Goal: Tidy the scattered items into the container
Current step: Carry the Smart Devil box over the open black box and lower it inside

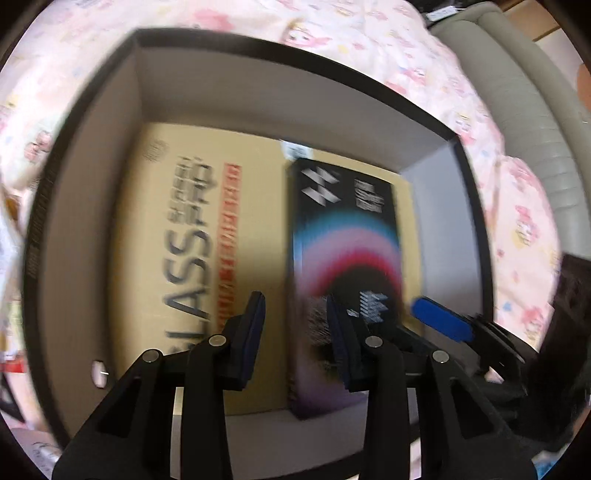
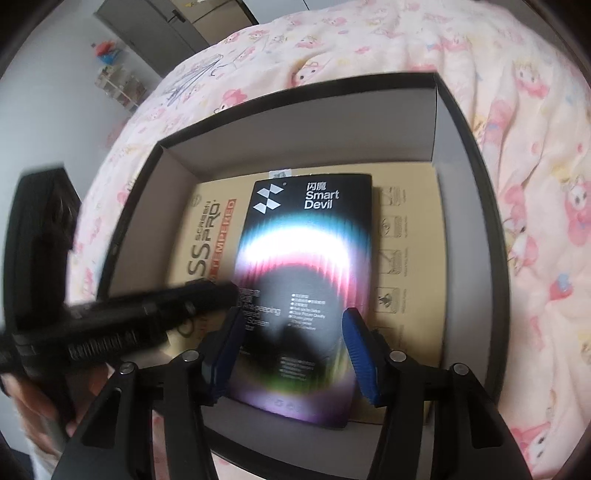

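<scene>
A black-rimmed cardboard box (image 1: 258,48) (image 2: 461,122) sits on a pink cartoon bedspread. Inside lie a tan "Glass Screen Pro" packet (image 1: 177,236) (image 2: 199,236) and, on top of it, a black "Smart Devil" packet (image 1: 343,236) (image 2: 306,240) with a coloured arc. My left gripper (image 1: 295,314) hovers open and empty over the box's near part. My right gripper (image 2: 291,332) hovers open and empty over the black packet. The right gripper's blue pad (image 1: 439,321) shows in the left wrist view; the left gripper (image 2: 147,306) crosses the right wrist view, blurred.
The pink bedspread (image 2: 535,221) surrounds the box. A grey padded headboard or cushion (image 1: 524,96) runs along the right in the left wrist view. A grey cabinet (image 2: 166,26) and a small shelf (image 2: 118,85) stand by the far wall.
</scene>
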`<state>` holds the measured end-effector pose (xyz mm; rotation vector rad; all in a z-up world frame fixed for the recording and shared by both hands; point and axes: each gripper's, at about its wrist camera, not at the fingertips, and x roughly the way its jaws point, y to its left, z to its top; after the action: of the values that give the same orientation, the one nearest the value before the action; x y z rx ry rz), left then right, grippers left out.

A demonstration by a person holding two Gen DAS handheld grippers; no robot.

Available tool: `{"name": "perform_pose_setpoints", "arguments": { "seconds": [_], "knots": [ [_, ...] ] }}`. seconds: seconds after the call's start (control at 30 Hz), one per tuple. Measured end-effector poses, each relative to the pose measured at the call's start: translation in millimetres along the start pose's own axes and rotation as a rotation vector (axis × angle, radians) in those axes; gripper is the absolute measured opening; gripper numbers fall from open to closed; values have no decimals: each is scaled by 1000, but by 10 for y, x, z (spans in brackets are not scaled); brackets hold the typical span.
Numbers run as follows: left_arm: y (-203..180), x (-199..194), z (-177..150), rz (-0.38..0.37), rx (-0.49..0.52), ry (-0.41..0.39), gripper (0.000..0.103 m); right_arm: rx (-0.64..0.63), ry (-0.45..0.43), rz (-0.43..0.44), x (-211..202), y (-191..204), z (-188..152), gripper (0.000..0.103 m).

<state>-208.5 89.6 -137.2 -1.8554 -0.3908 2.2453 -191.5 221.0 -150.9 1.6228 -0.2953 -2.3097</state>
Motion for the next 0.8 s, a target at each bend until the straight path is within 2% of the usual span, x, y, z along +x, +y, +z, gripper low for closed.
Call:
{"name": "perform_pose_setpoints", "arguments": {
  "seconds": [0.07, 0.17, 0.33, 0.47, 0.57, 0.63, 0.8],
  "knots": [
    [-6, 66, -26, 39, -16, 38, 37, -29, -2, -52, 11, 45, -6, 52],
    [-66, 106, -92, 14, -12, 69, 38, -69, 11, -111, 50, 92, -32, 52],
    [-191, 184, -145, -32, -25, 109, 41, -111, 9, -161, 30, 107, -76, 52],
    [-271, 192, -188, -31, -19, 99, 40, -128, 4, -199, 25, 95, -82, 50],
    [-266, 197, -232, -89, -33, 117, 35, -137, 6, -226, 36, 97, -83, 46],
    [-247, 195, -269, -138, -29, 131, 28, -142, 6, -244, 43, 100, -81, 45],
    [-45, -44, -414, -220, -63, 75, 28, -125, -19, -185, 10, 78, -61, 47]
  ]
}}
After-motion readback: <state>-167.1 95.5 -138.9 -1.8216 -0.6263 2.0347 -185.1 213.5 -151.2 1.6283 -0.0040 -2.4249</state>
